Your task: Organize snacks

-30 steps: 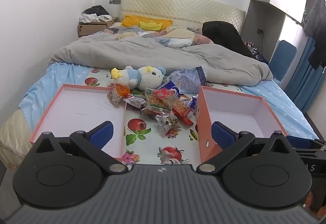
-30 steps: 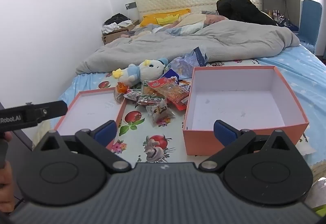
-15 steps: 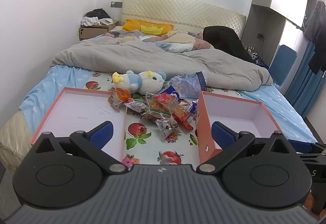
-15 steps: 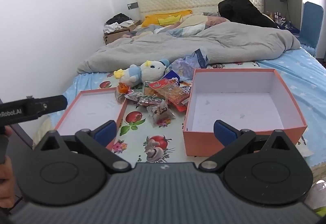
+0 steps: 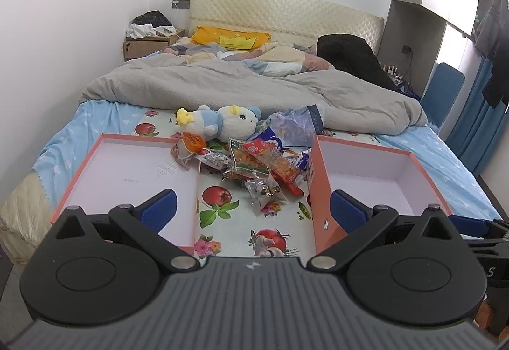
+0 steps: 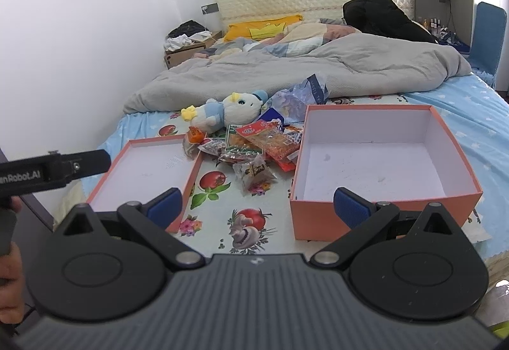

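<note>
Crinkly plastic snack packets [image 5: 254, 168] lie heaped on the flowered bed cover [image 5: 219, 207], between a shallow box lid [image 5: 133, 172] on my left and a deep orange box [image 6: 381, 165] on my right. I judge them light, soft and slippery, the contents easily crushed, so I would pinch a flat sealed edge, not the bulging middle. I count two containers and one plush toy [image 5: 219, 124] behind the heap. The packets overlap; I make out roughly seven, but cannot count them surely. My left claw [image 5: 251, 210] and right claw [image 6: 257, 207] both hang short of the heap, jaws spread wide, holding nothing. Both containers look empty, so sorting seems unstarted.
</note>
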